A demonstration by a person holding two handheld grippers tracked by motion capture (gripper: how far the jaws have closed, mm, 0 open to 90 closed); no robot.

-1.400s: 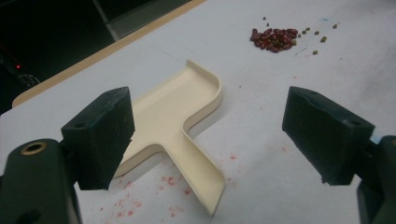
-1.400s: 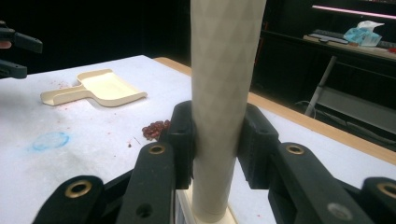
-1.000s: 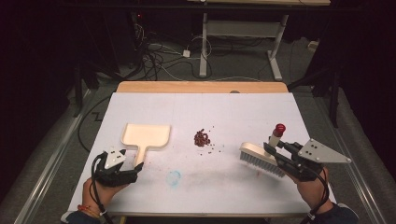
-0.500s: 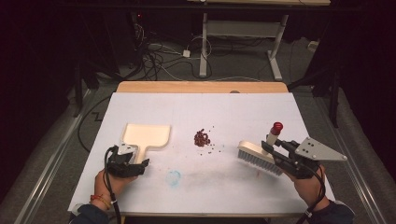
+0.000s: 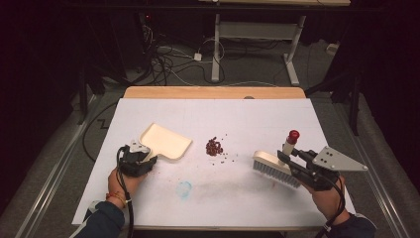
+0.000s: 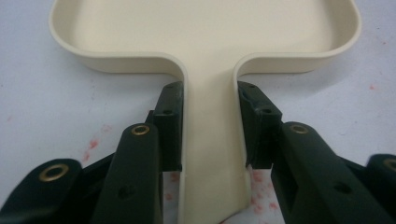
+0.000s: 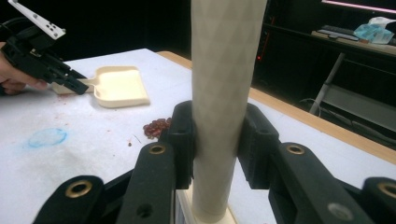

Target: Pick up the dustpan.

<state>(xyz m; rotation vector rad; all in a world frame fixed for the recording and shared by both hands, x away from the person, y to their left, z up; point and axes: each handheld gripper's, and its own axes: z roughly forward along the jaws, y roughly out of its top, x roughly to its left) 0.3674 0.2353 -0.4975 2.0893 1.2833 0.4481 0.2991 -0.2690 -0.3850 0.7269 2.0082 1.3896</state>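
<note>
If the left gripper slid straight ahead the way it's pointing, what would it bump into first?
The left gripper is shut on the dustpan handle and points along it toward the pan. Going straight on, its jaws would probably meet the pan's back wall first, pushing the dustpan across the table.

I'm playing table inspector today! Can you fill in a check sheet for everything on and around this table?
Surface: white table with a wooden far edge, reddish specks and a faint blue smudge.
Job's things: cream dustpan lying flat; brush with a red-tipped handle; small pile of dark red crumbs between them, a few scattered.
Clutter: nothing seen.
Grippers: left tool has just closed on the dustpan's handle; right tool is shut on the brush's handle.
Cables: one trails from each tool; a tangle of cables lies on the floor behind.
Surroundings: dark room, a table frame beyond.
</note>
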